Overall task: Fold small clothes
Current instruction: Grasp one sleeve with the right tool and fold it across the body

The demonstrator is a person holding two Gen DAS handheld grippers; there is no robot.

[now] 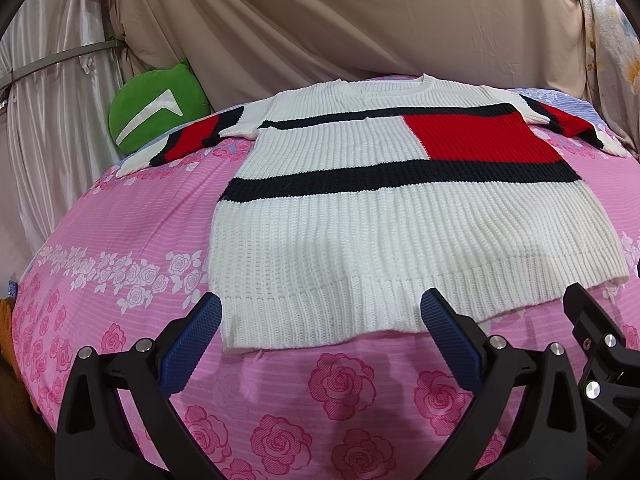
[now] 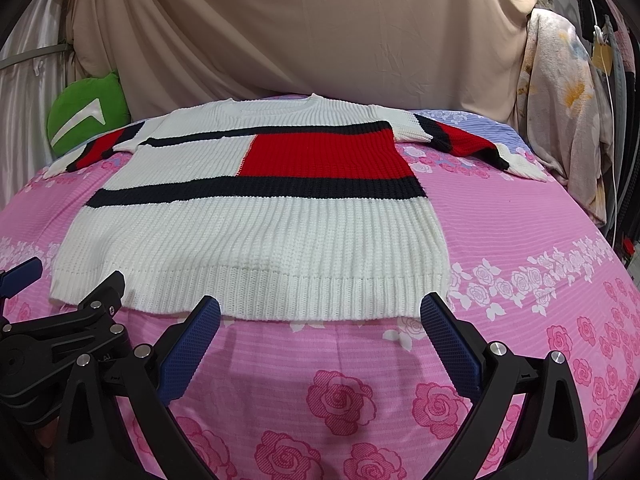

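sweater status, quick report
Left gripper and right gripper open, empty, near hem. Sweater flat, unfolded on bedsheet. Nothing on it.

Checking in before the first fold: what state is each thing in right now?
White ribbed knit sweater with red block and black stripes: spread flat, unfolded, sleeves out sideways.
Left gripper: open, empty, at the hem.
Right gripper: open, empty, at the hem.
Green round cushion: propped at the bed's far edge.
Pink rose-print bedsheet: smooth under the sweater.

Chunky ribbed knit sweater (image 1: 360, 240) on smooth printed cotton sheet (image 1: 120, 220); satiny curtain (image 1: 52, 120).
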